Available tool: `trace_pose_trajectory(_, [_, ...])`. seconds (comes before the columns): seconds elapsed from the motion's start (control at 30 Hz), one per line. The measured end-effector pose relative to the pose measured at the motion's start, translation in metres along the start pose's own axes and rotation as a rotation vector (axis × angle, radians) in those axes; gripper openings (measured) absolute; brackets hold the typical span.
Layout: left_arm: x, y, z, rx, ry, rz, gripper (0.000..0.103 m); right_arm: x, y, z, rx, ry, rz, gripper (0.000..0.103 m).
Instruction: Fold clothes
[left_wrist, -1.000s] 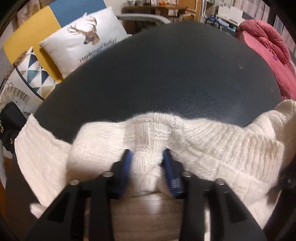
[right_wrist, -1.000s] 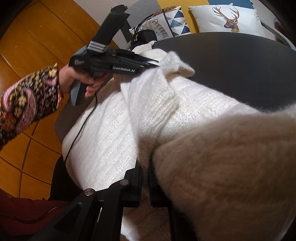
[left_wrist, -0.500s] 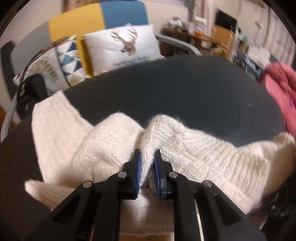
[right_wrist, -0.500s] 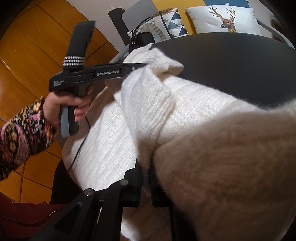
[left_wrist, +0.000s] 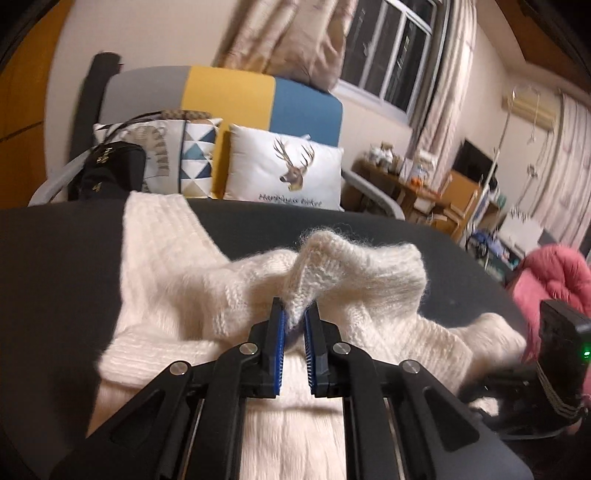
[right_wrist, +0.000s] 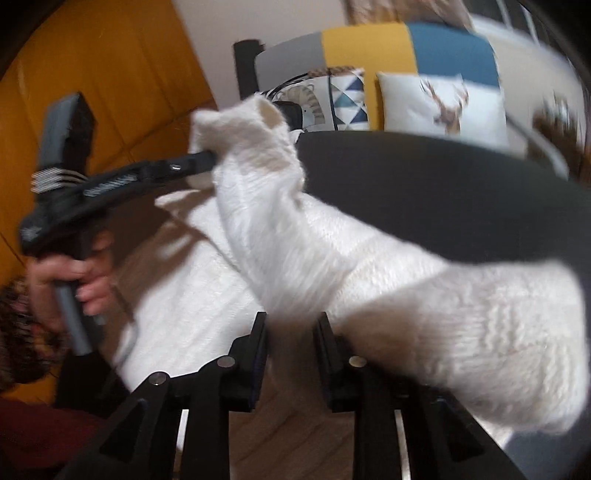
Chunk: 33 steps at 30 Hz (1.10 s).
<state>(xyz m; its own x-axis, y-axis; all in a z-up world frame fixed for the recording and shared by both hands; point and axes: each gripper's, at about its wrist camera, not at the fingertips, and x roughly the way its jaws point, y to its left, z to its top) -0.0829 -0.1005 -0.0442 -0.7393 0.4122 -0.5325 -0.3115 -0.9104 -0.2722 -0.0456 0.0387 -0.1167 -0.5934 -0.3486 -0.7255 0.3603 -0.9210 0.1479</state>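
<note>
Table (left_wrist: 369, 240): dark and round, filling the middle of the scene.
Sweater (left_wrist: 177, 280): cream knit, lying rumpled across the table's near side, one fold lifted.
Cushion (left_wrist: 284, 173): white with a deer head, on a seat at the far side.
Left gripper (left_wrist: 295, 317): pressed together, pinching the raised fold of knit.
Right gripper (right_wrist: 291, 325): jaws opening, knit between them, no longer squeezed.
</note>
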Motion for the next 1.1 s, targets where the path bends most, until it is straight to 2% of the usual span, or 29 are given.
trace_pose_trajectory(0.1, [-0.014, 0.005, -0.021, -0.05, -0.001, 0.026, 0.009, 0.009, 0.01, -0.001, -0.119, 0.023, -0.092, 0.025])
trace_pose_trajectory(0.23, [-0.01, 0.007, -0.044, -0.032, 0.052, 0.068, 0.01, 0.026, 0.021, 0.001, -0.15, 0.025, -0.145, 0.026])
trace_pose_trajectory(0.3, [-0.002, 0.008, -0.053, -0.011, 0.099, 0.086, 0.01, 0.032, 0.027, 0.0, -0.162, 0.041, -0.179, 0.018])
trace_pose_trajectory(0.37, [0.004, 0.009, -0.057, -0.006, 0.125, 0.094, 0.01, 0.027, 0.021, 0.0, -0.146, 0.049, -0.181, 0.011])
trace_pose_trajectory(0.47, [0.003, 0.011, -0.053, -0.013, 0.092, 0.115, 0.012, 0.021, 0.007, 0.003, -0.087, 0.053, -0.15, 0.01])
trace_pose_trajectory(0.53, [-0.003, 0.013, -0.048, -0.017, 0.049, 0.123, 0.022, 0.017, 0.005, 0.004, -0.078, 0.059, -0.14, 0.01])
trace_pose_trajectory(0.6, [-0.008, 0.013, -0.036, -0.009, 0.012, 0.127, 0.048, 0.014, 0.006, 0.003, -0.089, 0.065, -0.14, 0.01])
trace_pose_trajectory(0.67, [-0.013, 0.012, -0.02, 0.012, -0.027, 0.111, 0.05, 0.012, 0.009, 0.0, -0.1, 0.066, -0.141, 0.01])
trace_pose_trajectory(0.73, [-0.017, 0.01, -0.006, 0.046, -0.053, 0.108, 0.064, 0.007, 0.011, -0.003, -0.102, 0.066, -0.139, 0.01])
trace_pose_trajectory(0.77, [-0.016, 0.007, 0.001, 0.09, -0.046, 0.124, 0.076, 0.006, 0.011, -0.004, -0.101, 0.066, -0.135, 0.01])
trace_pose_trajectory(0.83, [-0.011, 0.001, 0.008, 0.173, -0.031, 0.138, 0.078, 0.004, 0.011, -0.005, -0.098, 0.066, -0.127, 0.01])
trace_pose_trajectory(1.0, [0.02, -0.016, 0.015, 0.373, 0.117, 0.103, 0.078, 0.001, 0.013, -0.007, -0.105, 0.067, -0.121, 0.011])
trace_pose_trajectory(1.1, [0.036, -0.025, 0.013, 0.428, 0.145, 0.08, 0.078, -0.002, 0.014, -0.008, -0.102, 0.072, -0.114, 0.011])
